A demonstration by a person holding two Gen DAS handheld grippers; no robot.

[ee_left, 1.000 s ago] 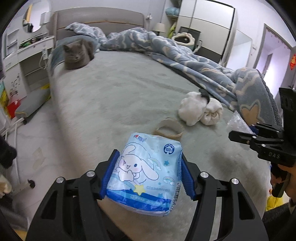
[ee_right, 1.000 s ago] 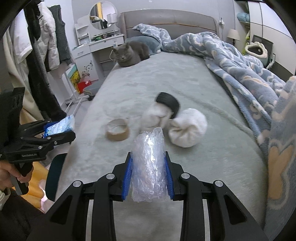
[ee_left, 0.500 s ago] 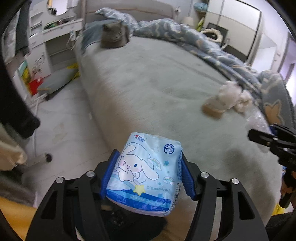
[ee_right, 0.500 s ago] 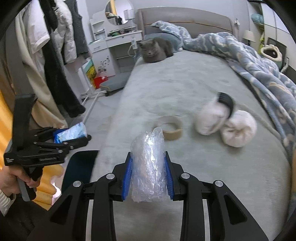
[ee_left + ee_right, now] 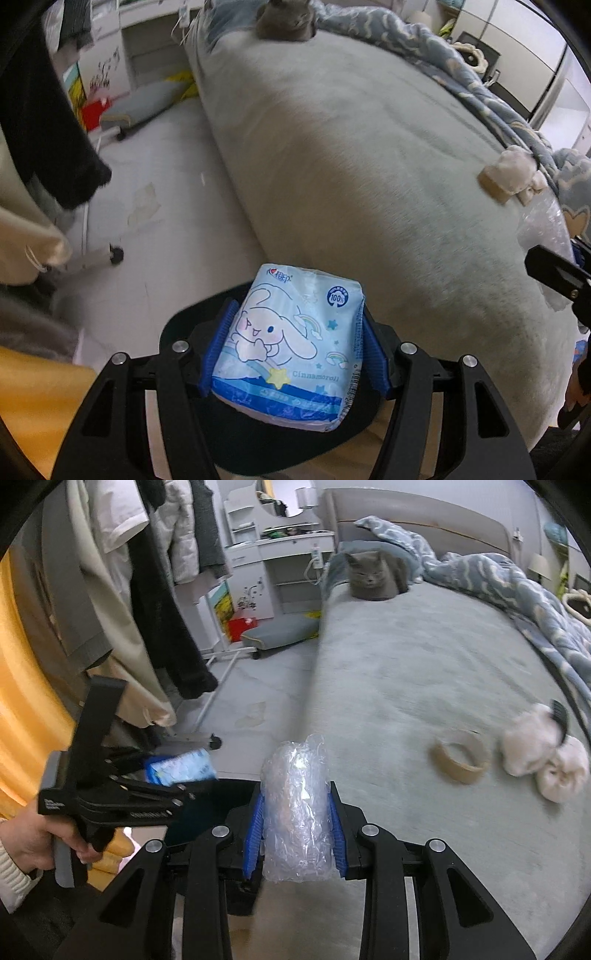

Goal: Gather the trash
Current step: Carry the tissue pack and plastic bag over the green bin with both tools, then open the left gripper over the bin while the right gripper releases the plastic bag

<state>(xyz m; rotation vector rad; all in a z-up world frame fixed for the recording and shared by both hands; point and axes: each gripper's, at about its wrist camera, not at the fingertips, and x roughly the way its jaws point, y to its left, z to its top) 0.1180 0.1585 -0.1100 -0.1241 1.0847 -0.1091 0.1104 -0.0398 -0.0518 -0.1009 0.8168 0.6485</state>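
Your left gripper [image 5: 291, 352] is matt black plastic with ribbed blue pads and bright metal screw heads; its jaws pinch a glossy, smooth plastic-film tissue pack [image 5: 290, 354]. Your right gripper [image 5: 295, 834], of the same build, clamps crinkled, shiny clear bubble wrap [image 5: 295, 812]. The bed [image 5: 424, 672] wears a matt, velvety grey cloth. The tape roll [image 5: 460, 762] looks like dull brown paper, and the earmuffs [image 5: 543, 757] are fluffy cream plush.

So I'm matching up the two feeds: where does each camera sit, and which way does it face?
Left wrist: on the left gripper, looking over the tissue pack it grips, across the bed; the right gripper shows at the right edge.
Right wrist: on the right gripper, looking past the plastic wrap toward the cat; the left hand shows.
Shared: bed, cat, tape roll.
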